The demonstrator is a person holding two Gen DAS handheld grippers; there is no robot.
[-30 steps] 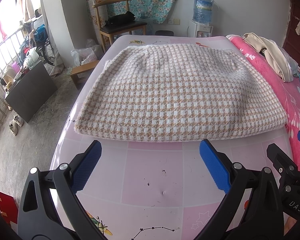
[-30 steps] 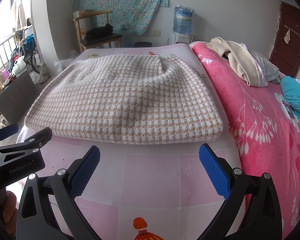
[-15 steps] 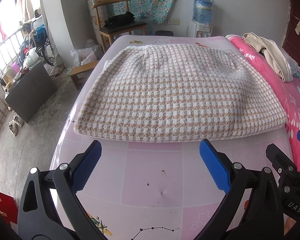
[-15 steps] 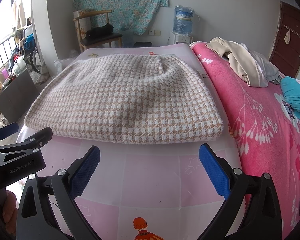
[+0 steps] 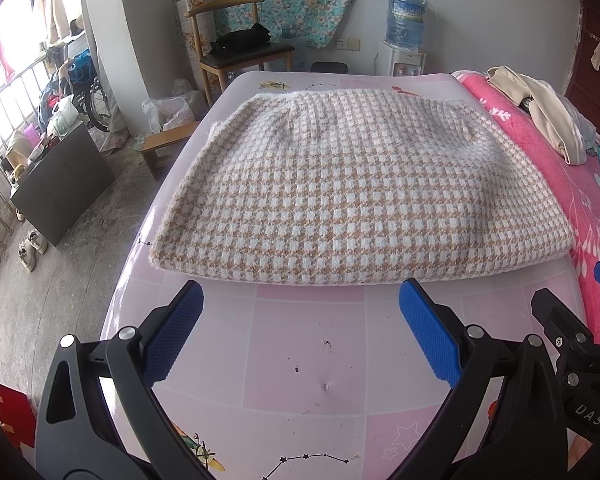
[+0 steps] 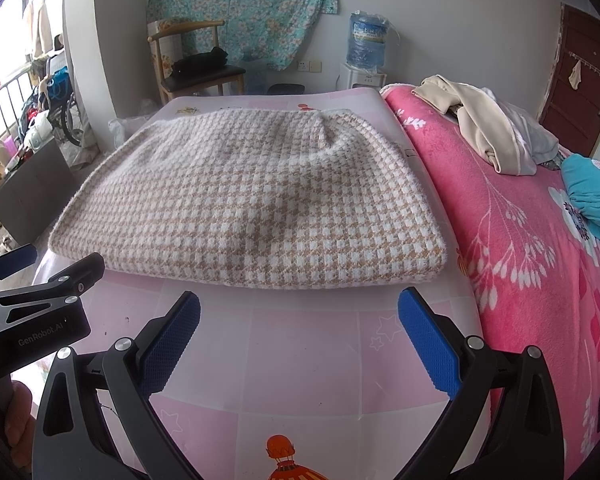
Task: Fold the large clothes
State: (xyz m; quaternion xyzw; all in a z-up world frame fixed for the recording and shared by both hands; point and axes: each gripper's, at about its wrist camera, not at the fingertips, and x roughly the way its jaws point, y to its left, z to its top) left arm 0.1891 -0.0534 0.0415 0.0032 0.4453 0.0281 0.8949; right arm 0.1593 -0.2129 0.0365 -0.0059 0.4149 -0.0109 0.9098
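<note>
Pink tabletop (image 5: pixel 308 344) under folded houndstooth garment (image 5: pixel 360 196)

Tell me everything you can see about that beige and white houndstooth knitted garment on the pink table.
The beige and white houndstooth knitted garment looks thick and fuzzy, like soft wool. It lies folded into a broad, layered slab, narrower at the far end, with a rounded fold along the near edge and a shallow dent near the far right. It rests flat on the glossy pink patterned table cover, beside a bright pink floral blanket. Neither open gripper touches it.
</note>
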